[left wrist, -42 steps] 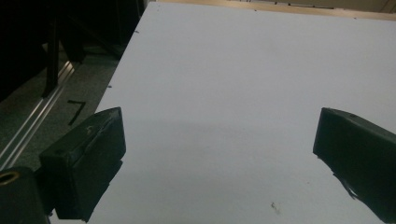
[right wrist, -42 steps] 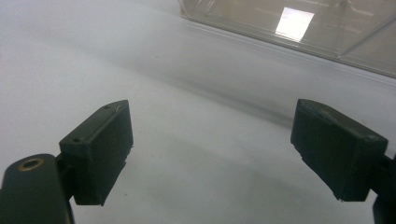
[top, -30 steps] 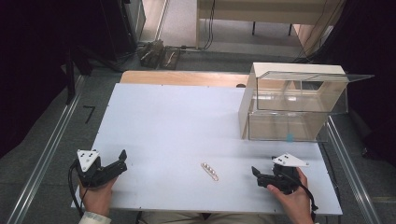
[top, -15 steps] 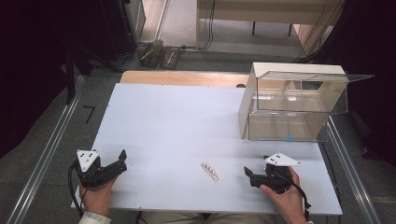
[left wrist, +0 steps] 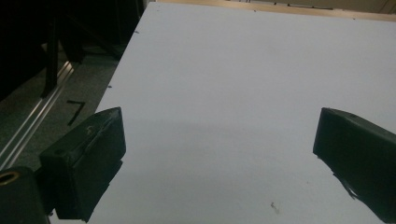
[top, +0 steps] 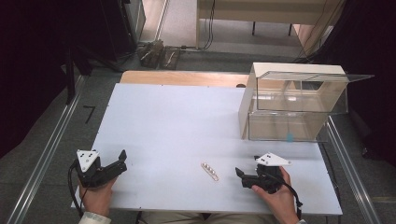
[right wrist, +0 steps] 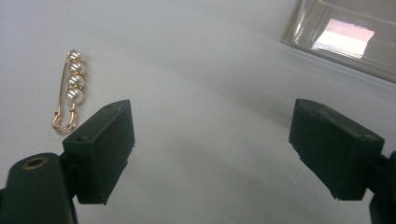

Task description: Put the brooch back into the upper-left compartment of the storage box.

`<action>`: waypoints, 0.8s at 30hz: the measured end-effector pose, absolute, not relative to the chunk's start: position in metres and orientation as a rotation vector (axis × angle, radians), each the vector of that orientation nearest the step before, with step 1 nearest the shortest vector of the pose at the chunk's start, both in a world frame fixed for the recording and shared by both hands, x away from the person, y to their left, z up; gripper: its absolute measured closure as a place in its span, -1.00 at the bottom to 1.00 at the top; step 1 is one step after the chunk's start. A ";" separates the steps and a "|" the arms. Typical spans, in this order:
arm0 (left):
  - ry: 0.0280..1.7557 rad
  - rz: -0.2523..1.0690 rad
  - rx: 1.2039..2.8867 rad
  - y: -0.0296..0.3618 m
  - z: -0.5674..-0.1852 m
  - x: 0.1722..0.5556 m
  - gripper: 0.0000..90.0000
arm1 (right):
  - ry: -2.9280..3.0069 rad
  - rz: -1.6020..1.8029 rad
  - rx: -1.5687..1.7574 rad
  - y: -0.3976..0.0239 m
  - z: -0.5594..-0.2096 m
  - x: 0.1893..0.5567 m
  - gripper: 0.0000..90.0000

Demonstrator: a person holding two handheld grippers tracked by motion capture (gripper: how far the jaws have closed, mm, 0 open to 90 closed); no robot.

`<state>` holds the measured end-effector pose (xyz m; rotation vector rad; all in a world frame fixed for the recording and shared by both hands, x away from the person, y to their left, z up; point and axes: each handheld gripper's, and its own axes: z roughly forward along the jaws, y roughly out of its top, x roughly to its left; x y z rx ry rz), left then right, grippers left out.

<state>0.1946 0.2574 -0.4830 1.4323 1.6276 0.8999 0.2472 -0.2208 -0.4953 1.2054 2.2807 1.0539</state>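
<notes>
A gold pin strung with several pearls [top: 210, 171] [right wrist: 69, 90] lies flat on the white table [top: 187, 126] near its front edge. My right gripper [top: 241, 176] [right wrist: 211, 149] is held low just to the right of the pin, jaws wide open and holding nothing; in the right gripper view the pin sits ahead and left of the left jaw. My left gripper [top: 122, 161] [left wrist: 219, 154] rests at the table's front left corner, open, with bare tabletop between its jaws.
A clear plastic box [top: 294, 105] with a raised lid [top: 322, 77] stands at the table's right side, behind my right gripper. Metal rails [top: 44, 154] run along both sides of the table. A wooden strip [top: 182, 77] borders the far edge.
My right gripper has moved left toward the pearl pin. The left gripper and the pin have stayed where they were.
</notes>
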 end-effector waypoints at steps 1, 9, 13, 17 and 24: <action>1.628 0.901 1.434 0.257 -0.483 0.195 -0.96 | 2.285 1.054 1.204 -0.219 -0.496 0.247 -0.71; 1.629 0.899 1.433 0.257 -0.483 0.194 -0.96 | 2.305 1.065 1.185 -0.209 -0.496 0.246 -0.70; 1.629 0.898 1.431 0.257 -0.483 0.195 -0.96 | 2.326 1.063 1.164 -0.202 -0.497 0.245 -0.70; 1.629 0.898 1.432 0.257 -0.483 0.195 -0.96 | 2.337 1.062 1.154 -0.197 -0.498 0.244 -0.67; 1.629 0.897 1.431 0.257 -0.483 0.195 -0.96 | 2.358 1.059 1.123 -0.186 -0.500 0.242 -0.58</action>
